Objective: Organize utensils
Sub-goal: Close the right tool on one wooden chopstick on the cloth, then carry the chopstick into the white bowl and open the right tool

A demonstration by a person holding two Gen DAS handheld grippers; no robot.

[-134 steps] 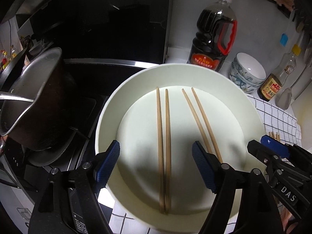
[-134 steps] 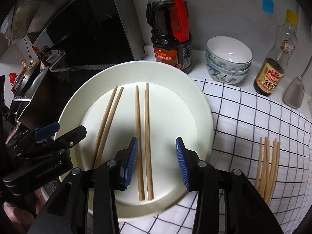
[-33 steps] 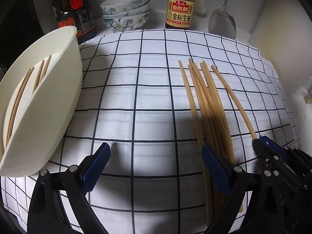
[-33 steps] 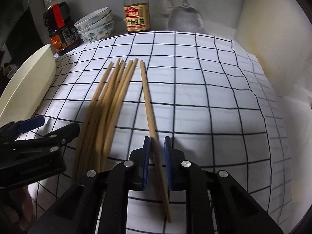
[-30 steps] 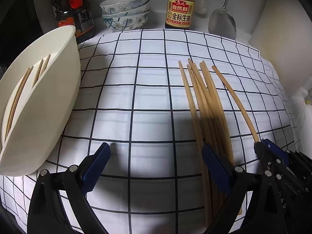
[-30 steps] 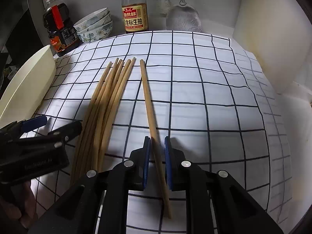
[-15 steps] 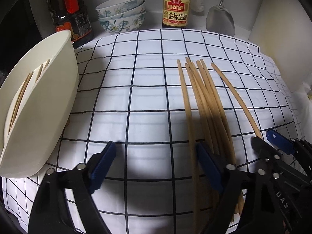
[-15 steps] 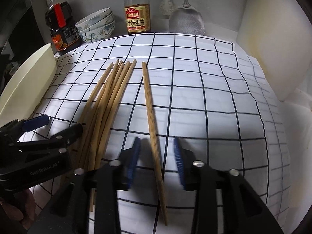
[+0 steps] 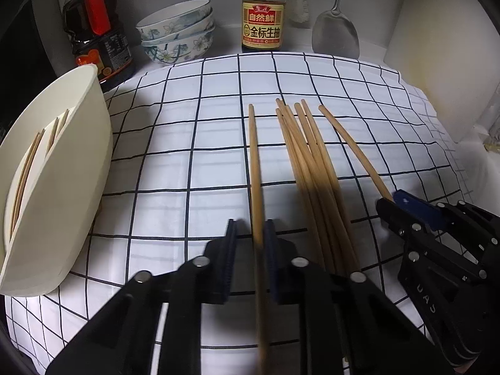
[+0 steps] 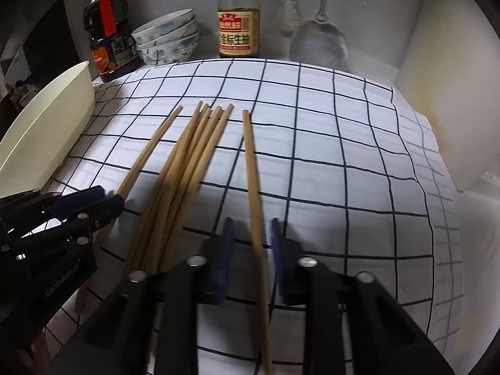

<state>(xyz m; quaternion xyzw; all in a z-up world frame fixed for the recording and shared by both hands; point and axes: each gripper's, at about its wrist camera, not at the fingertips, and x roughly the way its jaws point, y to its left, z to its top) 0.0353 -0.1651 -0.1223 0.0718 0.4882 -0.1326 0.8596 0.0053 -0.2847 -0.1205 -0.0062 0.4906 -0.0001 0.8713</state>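
A single wooden chopstick (image 9: pixel 253 156) lies lengthwise on the white cloth with a black grid (image 9: pixel 175 143) that covers the table. Its long axis runs straight away from the left gripper (image 9: pixel 251 243), its far tip pointing toward the back wall. It passes between that gripper's two fingers, which are drawn in narrowly on either side of it. The fingers are blurred, so I cannot tell whether the pads actually press the wood.

A second lone wooden chopstick (image 10: pixel 250 162) lies the same way, well to the right. It passes between the fingers of the right gripper (image 10: pixel 250 243), which stand apart with cloth showing on both sides of the stick.

Between the two single sticks lies a loose bundle of wooden chopsticks (image 9: pixel 306 156). They touch and cross one another and fan slightly toward the far end. The bundle is separate from both single sticks.

At the cloth's left edge stands a cream-white round plate (image 9: pixel 72 162), seen from the side. It holds two pairs of wooden chopsticks (image 9: pixel 28 162).

Along the back wall stand:
- a dark soy-sauce jug with a red handle (image 9: pixel 93 37)
- a stack of floral ceramic bowls (image 9: pixel 178 34)
- a glass sauce bottle with a yellow label (image 9: pixel 264 22)
- a white bottle brush (image 9: pixel 300 3)
- a metal spatula (image 9: pixel 336 34)

All are well beyond the chopstick tips.
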